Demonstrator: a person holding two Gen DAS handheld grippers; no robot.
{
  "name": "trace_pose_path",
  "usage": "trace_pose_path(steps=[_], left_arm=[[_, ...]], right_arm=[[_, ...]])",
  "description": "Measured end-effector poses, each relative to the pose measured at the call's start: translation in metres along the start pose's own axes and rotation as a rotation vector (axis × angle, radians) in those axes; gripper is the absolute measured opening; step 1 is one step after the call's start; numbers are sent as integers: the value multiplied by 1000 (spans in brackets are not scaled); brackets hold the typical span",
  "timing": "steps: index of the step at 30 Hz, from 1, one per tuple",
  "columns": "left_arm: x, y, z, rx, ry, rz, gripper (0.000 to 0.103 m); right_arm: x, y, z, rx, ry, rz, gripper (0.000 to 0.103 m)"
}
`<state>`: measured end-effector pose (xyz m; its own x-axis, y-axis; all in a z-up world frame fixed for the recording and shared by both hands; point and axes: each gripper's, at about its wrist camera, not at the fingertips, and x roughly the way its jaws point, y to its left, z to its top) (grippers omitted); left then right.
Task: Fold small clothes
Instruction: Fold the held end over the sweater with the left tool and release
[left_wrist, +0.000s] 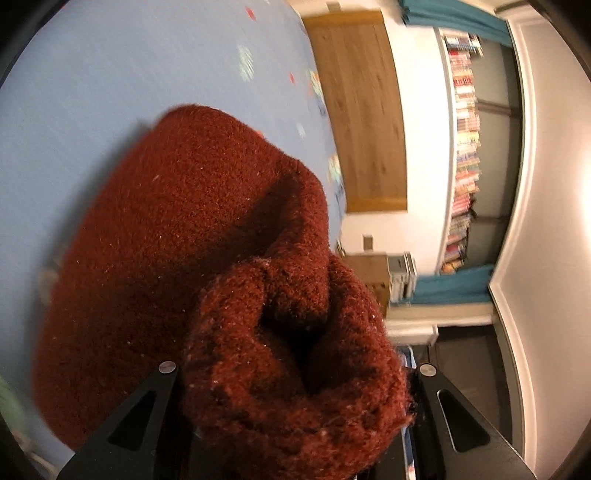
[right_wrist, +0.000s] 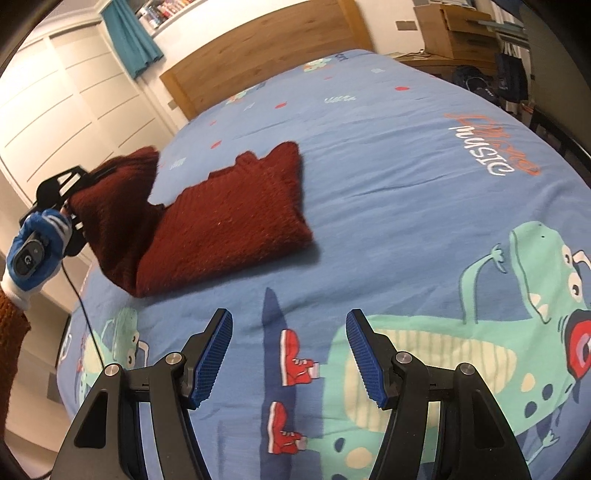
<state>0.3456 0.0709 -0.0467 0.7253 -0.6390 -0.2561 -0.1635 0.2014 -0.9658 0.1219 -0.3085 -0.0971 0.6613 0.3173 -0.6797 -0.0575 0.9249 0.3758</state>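
Bed: a wide bed (right_wrist: 406, 177) filled most of the right wrist view, covered by a blue duvet printed with green cartoon monsters, red trainers and lettering.
Headboard: a plain wooden headboard (right_wrist: 258, 55) stood at the far end of the bed, in front of pale panelled cupboard doors.
Room edge: teal curtains (left_wrist: 454, 16) framed shelves packed with books (left_wrist: 465, 147); a cardboard box (right_wrist: 450, 29) sat beyond the far right corner of the bed.
Sweater: a dark red knitted sweater (right_wrist: 229, 221) lay on the left half of the bed, its body flat on the duvet, with one end lifted off the bed towards the left edge.
Sweater, close up: in the left wrist view the bunched knit (left_wrist: 288, 369) filled the space between the black arms of the claw, and the rest of the cloth draped away over the blue duvet.
Left hand: a hand in a blue and white glove (right_wrist: 35, 251) gripped the handle, with a rust-coloured knitted sleeve at the wrist.
Left claw: the left claw (right_wrist: 79, 184) was pinching the raised end of the sweater, its pads buried in the cloth.
Right claw: the right claw (right_wrist: 290, 358) hovered above the near part of the bed, spread apart with nothing between its blue ribbed pads (right_wrist: 214, 354), over the printed red trainers and well apart from the sweater.
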Motion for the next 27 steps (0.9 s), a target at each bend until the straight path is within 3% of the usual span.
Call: trace_pose_path(steps=[5, 12, 21, 27], left_arm=[[50, -20, -27, 70, 103, 43, 18], [96, -20, -70, 222, 207, 214, 18], [122, -30, -130, 521, 243, 469, 20], [118, -18, -168, 604, 265, 516, 30]], right_arm=[[-12, -20, -1, 42, -19, -3, 66], [-22, -45, -9, 98, -36, -13, 66], [-15, -56, -18, 132, -21, -2, 66], [-18, -60, -18, 142, -29, -1, 66]])
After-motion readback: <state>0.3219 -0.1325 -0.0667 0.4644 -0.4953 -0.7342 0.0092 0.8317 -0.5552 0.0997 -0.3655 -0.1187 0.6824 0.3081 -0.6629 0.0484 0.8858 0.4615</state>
